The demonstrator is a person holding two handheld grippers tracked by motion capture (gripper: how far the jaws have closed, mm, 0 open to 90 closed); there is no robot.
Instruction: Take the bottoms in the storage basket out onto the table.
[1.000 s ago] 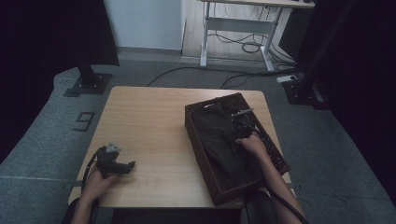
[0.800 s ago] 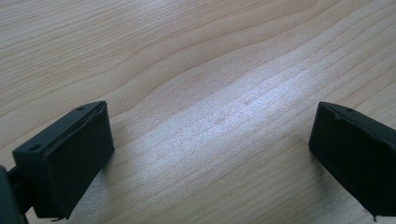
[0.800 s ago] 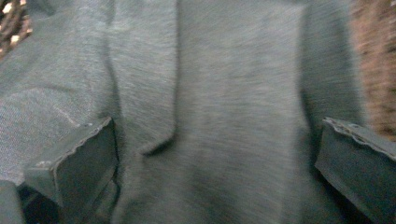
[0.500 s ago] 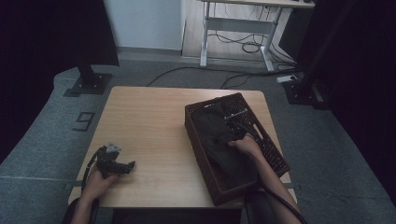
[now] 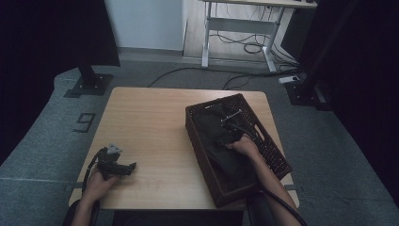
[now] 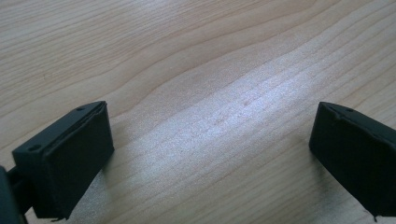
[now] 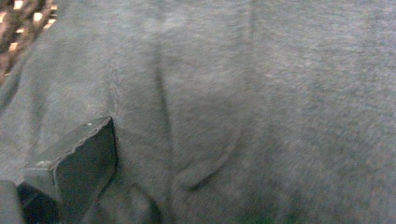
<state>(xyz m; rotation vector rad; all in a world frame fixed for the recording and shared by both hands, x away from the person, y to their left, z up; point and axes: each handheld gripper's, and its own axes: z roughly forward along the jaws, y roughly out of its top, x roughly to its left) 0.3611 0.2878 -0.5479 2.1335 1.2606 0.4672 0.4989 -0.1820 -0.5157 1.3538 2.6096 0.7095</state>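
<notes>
Right gripper presses into dark cloth inside the crate, its spread unclear; gather a thick fold before clamping. Left gripper rests apart.

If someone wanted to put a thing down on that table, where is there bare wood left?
The table is bare across its far left and middle, between its left edge and the dark basket. The near left corner is taken by the left gripper, its jaws wide apart over wood. The right side is crowded: the basket, dark cloth and the right gripper.
</notes>
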